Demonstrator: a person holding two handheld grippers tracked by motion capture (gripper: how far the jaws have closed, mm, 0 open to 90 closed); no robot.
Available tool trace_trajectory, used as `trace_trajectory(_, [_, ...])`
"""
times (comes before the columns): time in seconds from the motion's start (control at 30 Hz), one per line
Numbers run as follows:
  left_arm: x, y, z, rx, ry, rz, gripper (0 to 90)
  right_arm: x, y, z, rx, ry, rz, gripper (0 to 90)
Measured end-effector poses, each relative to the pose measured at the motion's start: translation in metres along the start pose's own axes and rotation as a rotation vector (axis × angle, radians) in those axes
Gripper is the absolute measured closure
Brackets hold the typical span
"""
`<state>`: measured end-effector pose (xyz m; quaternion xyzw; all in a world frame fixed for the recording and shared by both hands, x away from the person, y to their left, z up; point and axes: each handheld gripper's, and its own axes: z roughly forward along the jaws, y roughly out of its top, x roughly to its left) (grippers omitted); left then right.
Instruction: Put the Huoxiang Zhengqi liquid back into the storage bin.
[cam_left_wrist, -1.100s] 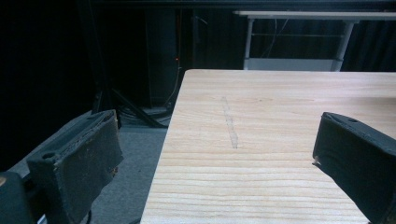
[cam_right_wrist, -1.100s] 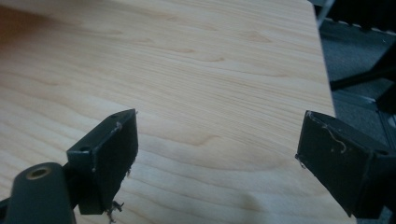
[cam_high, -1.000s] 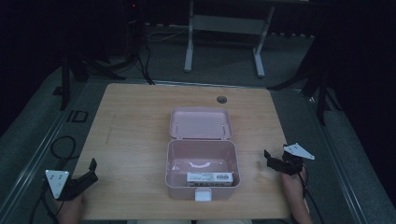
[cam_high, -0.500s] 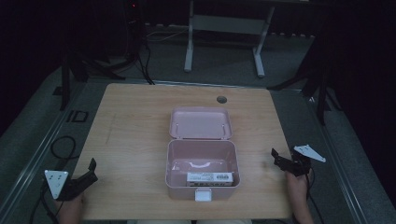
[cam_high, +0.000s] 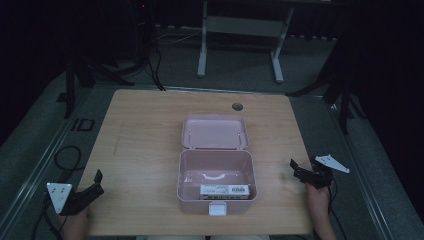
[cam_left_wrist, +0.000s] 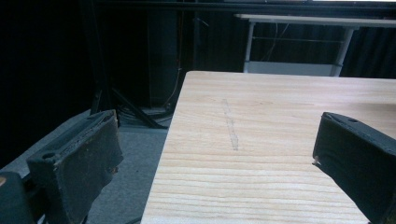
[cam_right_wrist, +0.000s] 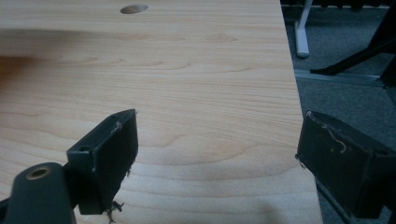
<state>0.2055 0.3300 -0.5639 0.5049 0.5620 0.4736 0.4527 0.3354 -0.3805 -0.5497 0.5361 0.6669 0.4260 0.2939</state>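
Your desk (cam_high: 145, 125) carries a pink box (cam_high: 216, 187) at its near middle, lid thrown back toward the far side, a small labelled packet (cam_high: 224, 190) lying inside along the near wall. Your left tongs (cam_high: 92, 186) and right tongs (cam_high: 298, 170) wait at the near corners, both spread wide and empty. Next, I judge, you reach in and swing that lid shut

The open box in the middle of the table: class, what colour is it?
Pale pink, lid and base alike; the box shows best in the high view.
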Motion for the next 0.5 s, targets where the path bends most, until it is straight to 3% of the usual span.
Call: trace_trajectory(0.5, [0.0001,-0.0002,0.0004,0.002,-0.001,-0.003,1.1,-0.0035,0.0005,-0.0002,0.001,0.011,0.018,12.1])
